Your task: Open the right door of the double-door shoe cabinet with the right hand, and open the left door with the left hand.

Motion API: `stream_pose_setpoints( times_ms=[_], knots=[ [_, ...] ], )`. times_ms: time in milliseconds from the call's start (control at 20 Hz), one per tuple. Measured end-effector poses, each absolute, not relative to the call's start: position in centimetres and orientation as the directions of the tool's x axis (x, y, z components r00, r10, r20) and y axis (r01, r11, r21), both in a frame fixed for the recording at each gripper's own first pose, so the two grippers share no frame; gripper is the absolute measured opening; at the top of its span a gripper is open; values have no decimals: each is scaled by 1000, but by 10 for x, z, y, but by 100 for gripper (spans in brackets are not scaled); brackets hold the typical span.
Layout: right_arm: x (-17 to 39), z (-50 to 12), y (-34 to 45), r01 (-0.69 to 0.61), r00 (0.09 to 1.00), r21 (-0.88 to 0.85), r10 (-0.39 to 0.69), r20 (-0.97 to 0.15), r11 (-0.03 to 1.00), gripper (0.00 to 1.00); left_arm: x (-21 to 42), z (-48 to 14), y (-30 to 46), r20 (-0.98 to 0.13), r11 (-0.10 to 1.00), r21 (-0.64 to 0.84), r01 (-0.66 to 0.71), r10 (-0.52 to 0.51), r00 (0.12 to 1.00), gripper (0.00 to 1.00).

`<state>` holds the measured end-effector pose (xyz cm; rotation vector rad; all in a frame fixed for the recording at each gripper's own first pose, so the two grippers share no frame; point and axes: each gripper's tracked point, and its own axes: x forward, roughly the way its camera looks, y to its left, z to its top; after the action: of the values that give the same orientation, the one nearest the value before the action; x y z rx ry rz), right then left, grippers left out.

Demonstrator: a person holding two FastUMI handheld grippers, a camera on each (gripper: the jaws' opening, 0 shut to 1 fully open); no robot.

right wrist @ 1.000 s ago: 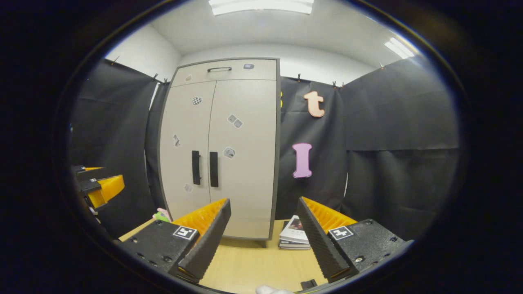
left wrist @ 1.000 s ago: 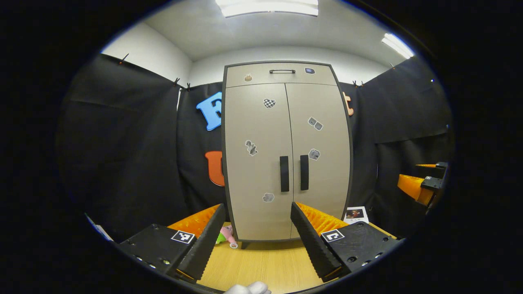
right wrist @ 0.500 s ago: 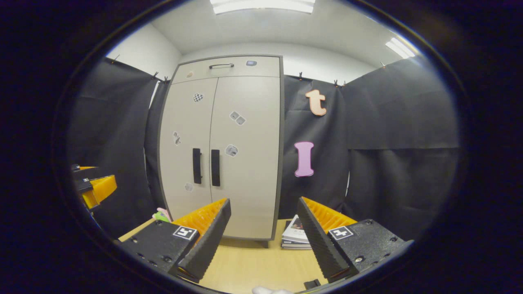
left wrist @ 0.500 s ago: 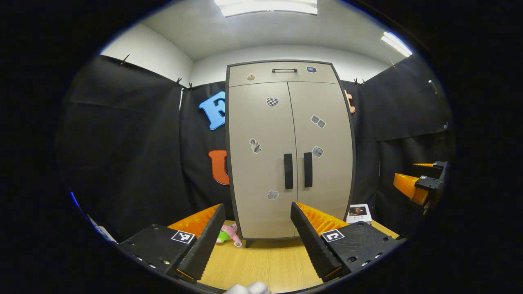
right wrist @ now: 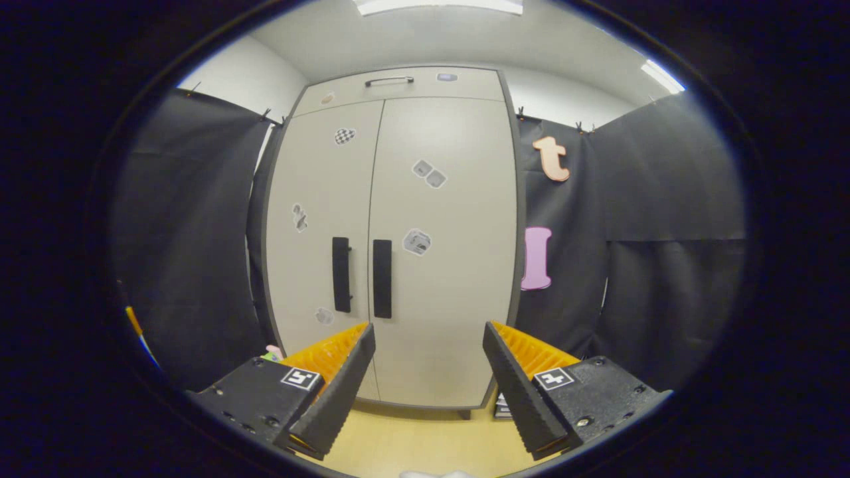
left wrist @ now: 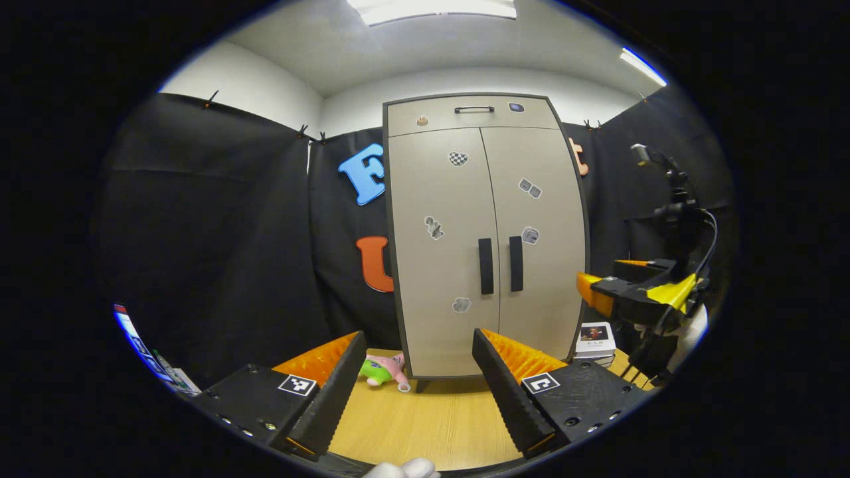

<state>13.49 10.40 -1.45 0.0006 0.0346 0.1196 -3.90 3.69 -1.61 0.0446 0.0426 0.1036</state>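
Plush toy (left wrist: pixel 382 369) and booklets (left wrist: pixel 594 334) flank the shut shoe cabinet (left wrist: pixel 488 199)

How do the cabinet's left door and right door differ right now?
The beige left door carries three stickers, the beige right door two. The left door's black vertical handle sits at its right edge; the right door's handle sits at its left edge. Both doors are shut and untouched.

A staged recording booth, black cloth (left wrist: pixel 219 219) clipped up as walls under a white ceiling with strip lights (left wrist: pixel 431 8), a beige shoe cabinet (left wrist: pixel 485 239) dotted with stickers, on a wooden surface (left wrist: pixel 431 425), plush toy (left wrist: pixel 382 370) and books (left wrist: pixel 594 335) beside it
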Motion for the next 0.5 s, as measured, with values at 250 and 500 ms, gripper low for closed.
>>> stream_pose_setpoints(
  times_ms=[250, 500],
  knots=[
    [206, -13, 147, -151, 987, 24, 152, -44, 988, 100, -52, -12, 47, -31, 984, 57, -169, 171, 985, 96],
    [274, -15, 161, -114, 991, -7, 113, -69, 993, 100, -59, -14, 57, -52, 971, 29, -237, 238, 970, 96]
  ],
)
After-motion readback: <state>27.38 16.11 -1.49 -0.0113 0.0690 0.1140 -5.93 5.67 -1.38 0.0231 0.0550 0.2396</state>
